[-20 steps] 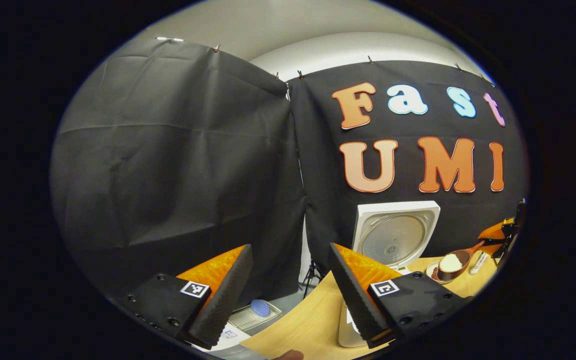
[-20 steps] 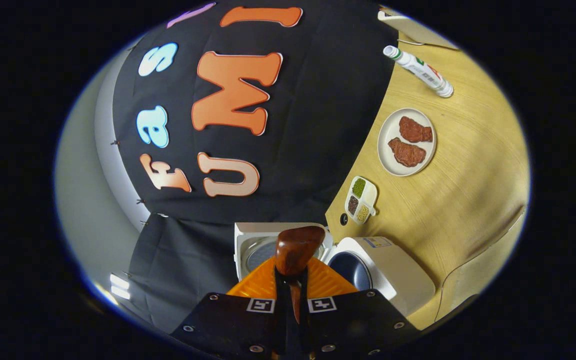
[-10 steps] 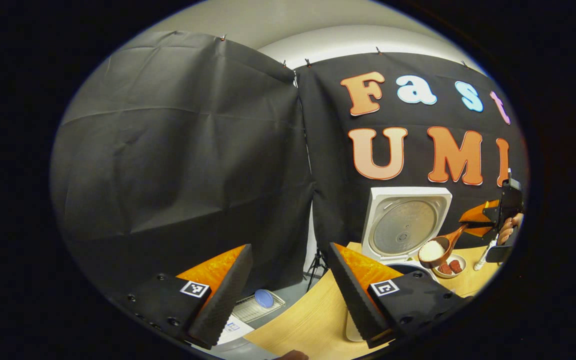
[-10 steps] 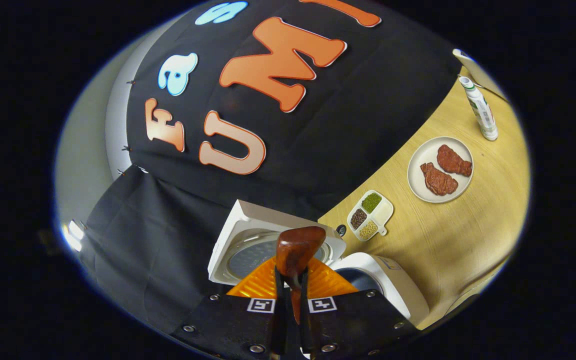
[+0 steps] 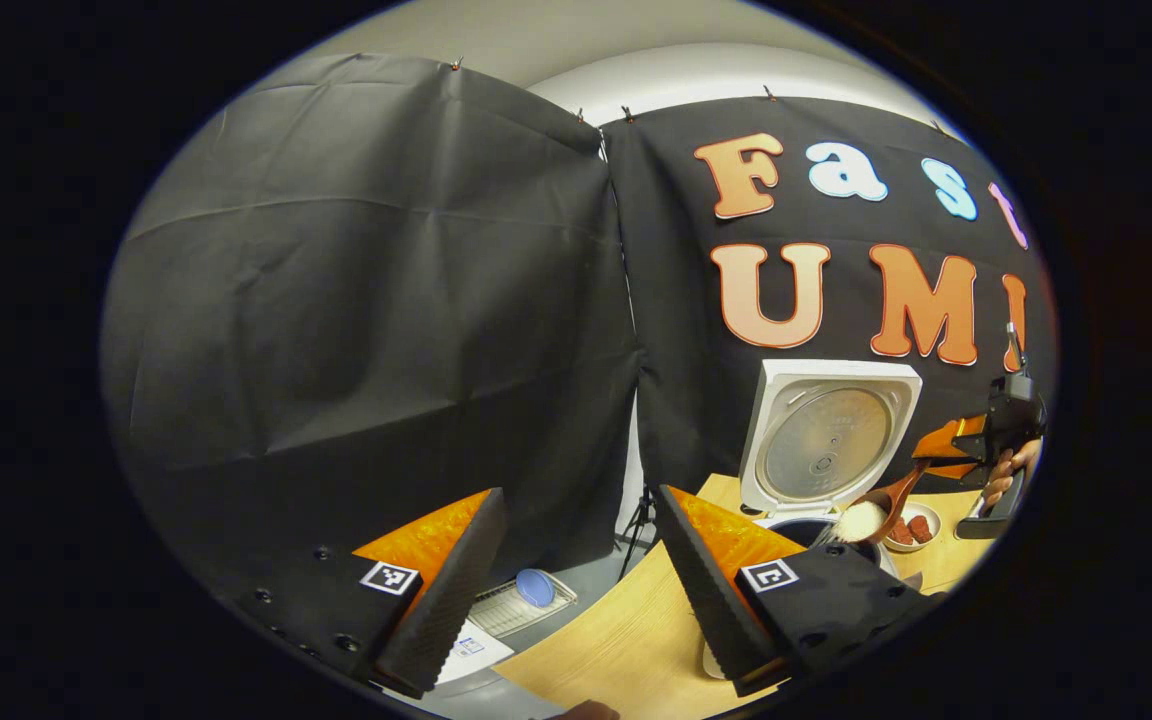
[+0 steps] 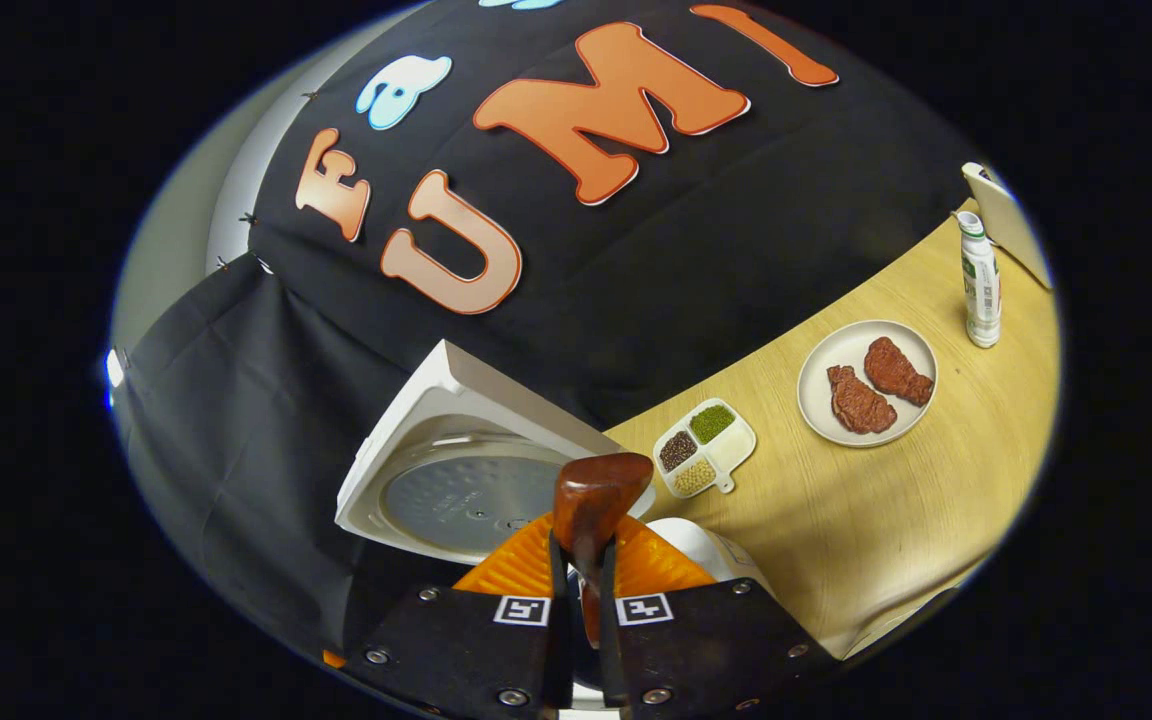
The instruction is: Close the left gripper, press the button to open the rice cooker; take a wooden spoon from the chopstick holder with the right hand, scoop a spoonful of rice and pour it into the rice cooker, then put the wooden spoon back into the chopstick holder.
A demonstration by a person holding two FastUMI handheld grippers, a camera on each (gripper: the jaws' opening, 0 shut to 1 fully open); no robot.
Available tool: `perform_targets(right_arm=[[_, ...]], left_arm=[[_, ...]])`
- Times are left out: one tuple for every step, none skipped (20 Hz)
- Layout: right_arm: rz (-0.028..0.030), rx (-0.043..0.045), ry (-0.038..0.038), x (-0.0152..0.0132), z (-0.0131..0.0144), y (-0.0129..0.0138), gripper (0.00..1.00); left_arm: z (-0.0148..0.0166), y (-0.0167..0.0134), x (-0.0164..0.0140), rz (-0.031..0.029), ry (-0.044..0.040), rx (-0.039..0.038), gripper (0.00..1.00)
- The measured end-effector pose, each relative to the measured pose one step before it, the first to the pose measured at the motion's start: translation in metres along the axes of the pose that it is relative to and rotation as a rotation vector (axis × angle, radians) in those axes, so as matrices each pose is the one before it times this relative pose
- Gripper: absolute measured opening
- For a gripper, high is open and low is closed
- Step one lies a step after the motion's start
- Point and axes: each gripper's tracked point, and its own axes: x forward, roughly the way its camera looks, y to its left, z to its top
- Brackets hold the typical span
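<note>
In the left gripper view the white rice cooker [image 5: 829, 440] stands on the wooden table [image 5: 616, 650] with its lid up and its dark pot [image 5: 804, 530] showing. A wooden spoon [image 5: 864, 520] heaped with white rice is tipped over the pot. My right gripper [image 5: 936, 452], held by a hand [image 5: 1011, 470], is shut on its handle. In the right gripper view the spoon [image 6: 596, 495] sticks out between the closed fingers of the right gripper [image 6: 584, 560], above the cooker's raised lid [image 6: 456, 490]. My left gripper [image 5: 576, 495] stands open, left of the cooker, holding nothing.
A divided dish of beans [image 6: 704, 448], a plate with two pieces of meat [image 6: 868, 382] and an upright bottle [image 6: 979, 280] stand on the table [image 6: 896, 500] right of the cooker. Beyond the table's left edge lie a blue disc on a tray [image 5: 536, 588] and a tripod [image 5: 641, 520].
The right gripper has carried the rice-filled spoon leftward from above the meat plate to over the cooker pot and tipped it downward. The left gripper stayed open, turning slightly.
</note>
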Motion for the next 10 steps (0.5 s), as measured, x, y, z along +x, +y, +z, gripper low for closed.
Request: perform_targets(right_arm=[[-0.00634,-0.01429,-0.00243,-0.00063,-0.00011,0.00007,0.1],[-0.00412,-0.01465,-0.00068,0.00007,0.00011,-0.00111,0.1],[-0.00575,-0.01901,-0.00087,0.00042,-0.00138,0.00025,0.1],[0.00049,-0.01766,-0.0015,0.0003,0.00028,0.00152,0.1],[0.00069,-0.01949,-0.00493,-0.00055,0.00043,0.00184,0.1],[0.00452,-0.01722,-0.00581,0.00008,0.00139,0.00319,0.1],[0.00325,-0.01988,-0.00747,-0.00091,0.00194,0.00208,0.1],[0.00437,-0.01947,-0.00598,0.0,0.00093,0.00427,0.1],[0.00263,-0.01666,-0.00548,-0.00053,0.00131,0.0026,0.1],[0.00567,-0.01896,-0.0077,-0.00121,0.00211,0.00379,0.1]], left_arm=[[0.00012,-0.00097,0.00032,-0.00218,0.00103,0.0016,0.99],[-0.00071,-0.00216,0.00071,0.00093,0.00037,0.00135,0.99],[0.001,0.00027,0.0,0.00243,-0.00143,-0.00366,0.99],[0.00314,-0.00039,-0.00096,-0.00465,-0.00183,-0.00698,0.99],[0.00129,-0.00124,-0.00131,-0.00171,-0.00254,-0.0022,1.0],[0.0005,-0.00109,0.00008,-0.00012,-0.00266,0.00107,0.99],[0.00078,-0.00149,0.00013,0.00011,-0.00186,0.00231,1.0],[0.0005,0.00011,-0.00015,0.00093,-0.00117,0.00243,1.0],[-0.00012,-0.00068,-0.00044,-0.00054,0.00017,0.00236,0.99],[0.00029,-0.00005,-0.00068,0.00036,0.00036,0.00252,0.99]])
